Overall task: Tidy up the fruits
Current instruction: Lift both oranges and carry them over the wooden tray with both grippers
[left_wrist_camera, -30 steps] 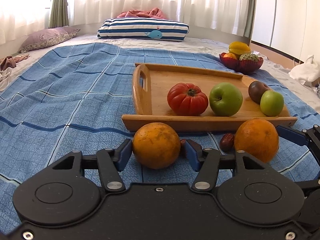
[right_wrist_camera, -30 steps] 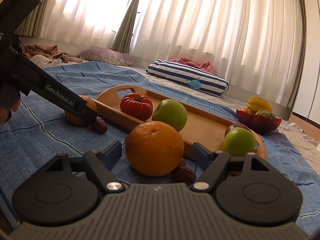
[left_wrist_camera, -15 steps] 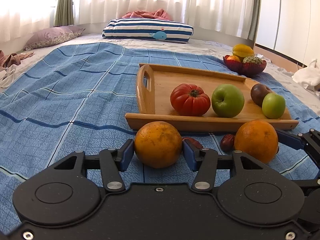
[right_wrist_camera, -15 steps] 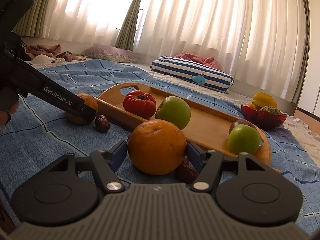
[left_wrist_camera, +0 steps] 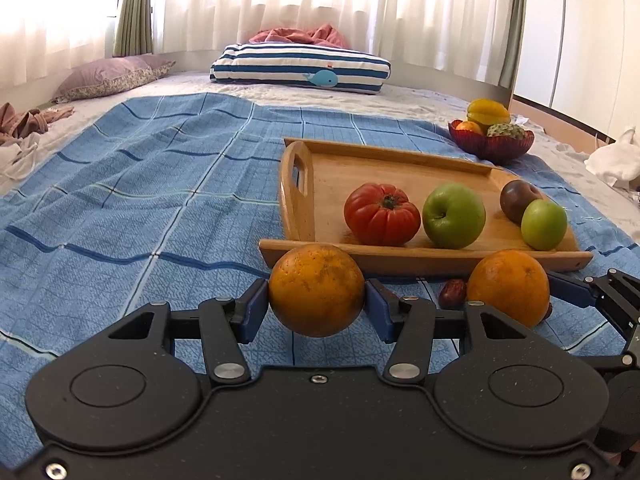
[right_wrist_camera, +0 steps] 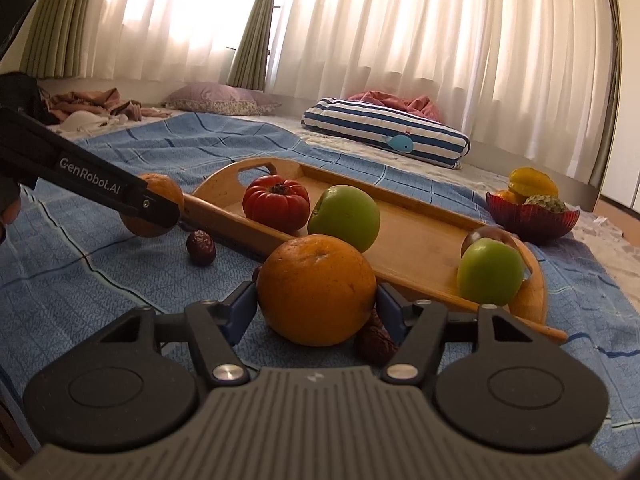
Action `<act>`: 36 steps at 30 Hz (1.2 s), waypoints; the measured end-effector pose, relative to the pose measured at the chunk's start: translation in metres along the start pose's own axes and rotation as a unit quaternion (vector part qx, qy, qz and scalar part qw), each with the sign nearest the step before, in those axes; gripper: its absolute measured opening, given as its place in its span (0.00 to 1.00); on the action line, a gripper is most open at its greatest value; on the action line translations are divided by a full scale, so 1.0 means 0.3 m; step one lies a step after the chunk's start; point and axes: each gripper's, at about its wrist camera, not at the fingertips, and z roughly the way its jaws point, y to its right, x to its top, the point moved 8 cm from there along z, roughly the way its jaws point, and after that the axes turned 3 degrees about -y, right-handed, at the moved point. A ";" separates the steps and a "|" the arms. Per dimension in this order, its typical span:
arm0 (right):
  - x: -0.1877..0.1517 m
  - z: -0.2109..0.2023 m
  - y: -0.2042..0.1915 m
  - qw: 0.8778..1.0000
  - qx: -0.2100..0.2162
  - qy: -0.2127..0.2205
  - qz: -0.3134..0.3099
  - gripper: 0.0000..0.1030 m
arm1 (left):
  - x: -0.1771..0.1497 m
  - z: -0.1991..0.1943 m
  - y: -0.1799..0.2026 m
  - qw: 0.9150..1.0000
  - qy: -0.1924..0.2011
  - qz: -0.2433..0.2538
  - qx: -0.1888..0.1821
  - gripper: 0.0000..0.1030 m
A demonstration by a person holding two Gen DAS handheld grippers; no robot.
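My left gripper (left_wrist_camera: 317,307) is shut on an orange (left_wrist_camera: 316,290) and holds it just off the blue blanket, in front of the wooden tray (left_wrist_camera: 404,168). My right gripper (right_wrist_camera: 316,306) is shut on a second orange (right_wrist_camera: 316,290), low over the blanket beside the tray's (right_wrist_camera: 416,236) near edge. The tray holds a red tomato (left_wrist_camera: 382,214), a large green apple (left_wrist_camera: 454,216), a dark plum (left_wrist_camera: 518,200) and a small green apple (left_wrist_camera: 544,224). Dark dates lie on the blanket: one (right_wrist_camera: 201,242) between the grippers, one (right_wrist_camera: 374,340) under my right gripper.
A red bowl (left_wrist_camera: 492,144) of mixed fruit stands behind the tray on the right. A striped pillow (left_wrist_camera: 300,68) and a purple pillow (left_wrist_camera: 108,78) lie at the back. Curtains close the far side. White cloth (left_wrist_camera: 612,162) lies at the right.
Both grippers closed on their oranges. The left orange has risen a little off the blanket; the right gripper's fingers now press against its orange.
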 end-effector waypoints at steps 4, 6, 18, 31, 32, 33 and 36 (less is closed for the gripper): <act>0.018 -0.028 0.033 0.998 0.028 0.006 0.047 0.65 | 0.026 -0.019 0.009 1.000 0.004 0.007 0.005 0.49; 0.029 -0.045 0.052 0.997 0.036 0.015 0.069 0.64 | 0.047 -0.026 0.014 1.000 0.008 0.007 0.004 0.49; 0.128 -0.037 0.183 0.995 0.007 0.016 0.094 0.46 | 0.165 -0.024 0.071 0.999 0.028 0.023 -0.013 0.49; 0.011 -0.048 0.053 0.999 0.022 0.005 0.032 0.76 | 0.130 0.019 0.072 0.999 0.013 0.025 -0.022 0.49; 0.012 -0.042 0.051 0.999 0.022 0.002 0.030 0.77 | 0.130 0.019 0.071 0.999 0.013 0.024 -0.022 0.49; 0.012 -0.035 0.051 0.999 0.020 -0.001 0.029 0.78 | 0.131 0.019 0.071 0.999 0.014 0.022 -0.022 0.49; 0.010 -0.019 0.054 0.999 0.020 -0.009 0.031 0.81 | 0.133 0.017 0.073 0.999 0.016 0.022 -0.024 0.49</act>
